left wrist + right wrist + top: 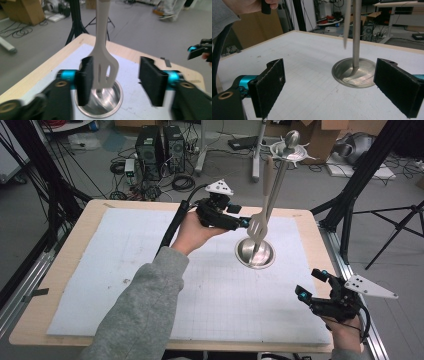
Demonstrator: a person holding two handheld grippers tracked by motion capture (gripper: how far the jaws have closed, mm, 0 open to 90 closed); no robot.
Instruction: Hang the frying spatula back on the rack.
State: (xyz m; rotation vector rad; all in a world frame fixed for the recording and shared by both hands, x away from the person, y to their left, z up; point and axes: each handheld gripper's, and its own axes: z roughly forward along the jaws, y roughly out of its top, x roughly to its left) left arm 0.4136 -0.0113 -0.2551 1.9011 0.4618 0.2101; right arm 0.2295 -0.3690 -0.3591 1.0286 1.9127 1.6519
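A steel stand with a round base (255, 254) and a tall pole (278, 185) rises from the white mat. A beige slotted spatula (258, 222) hangs upright beside the pole, its head just above the base. My left gripper (248, 223) is level with the spatula's head and open. In the left gripper view the spatula (103, 67) sits beside the left pad (85, 80), with a wide gap to the other pad (152, 83). My right gripper (311, 283) rests near the table's front right corner, open and with nothing in it, and faces the base (352, 72).
A white gridded mat (150, 270) covers the wooden table (65, 270). Black tripod legs (350, 195), computer towers (160, 145) and cables stand on the floor behind the table. The person's left sleeve (140, 315) crosses the mat's front.
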